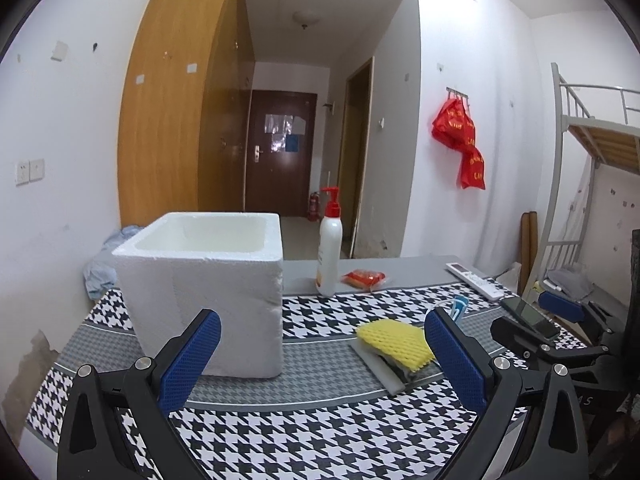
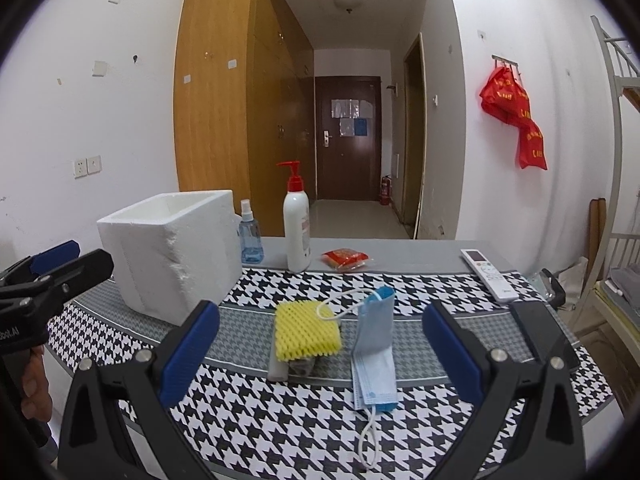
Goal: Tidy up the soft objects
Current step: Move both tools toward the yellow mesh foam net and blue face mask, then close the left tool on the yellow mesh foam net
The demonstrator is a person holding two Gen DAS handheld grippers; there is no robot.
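Note:
A yellow foam net (image 2: 306,332) lies on a grey sponge pad (image 2: 278,368) in the middle of the houndstooth table. A blue face mask (image 2: 374,356) lies just right of it. A white foam box (image 2: 168,252), open on top, stands at the left. My right gripper (image 2: 320,354) is open, above the table's near edge, facing the net and mask. My left gripper (image 1: 320,360) is open; the foam box (image 1: 204,288) is ahead left of it and the yellow net (image 1: 394,344) ahead right, by its right finger (image 1: 452,356).
A white pump bottle (image 2: 297,232), a blue spray bottle (image 2: 250,240) and a red packet (image 2: 345,259) stand at the back. A white remote (image 2: 489,275) and a dark phone (image 2: 544,332) lie at the right. A bunk bed frame (image 1: 580,128) stands right of the table.

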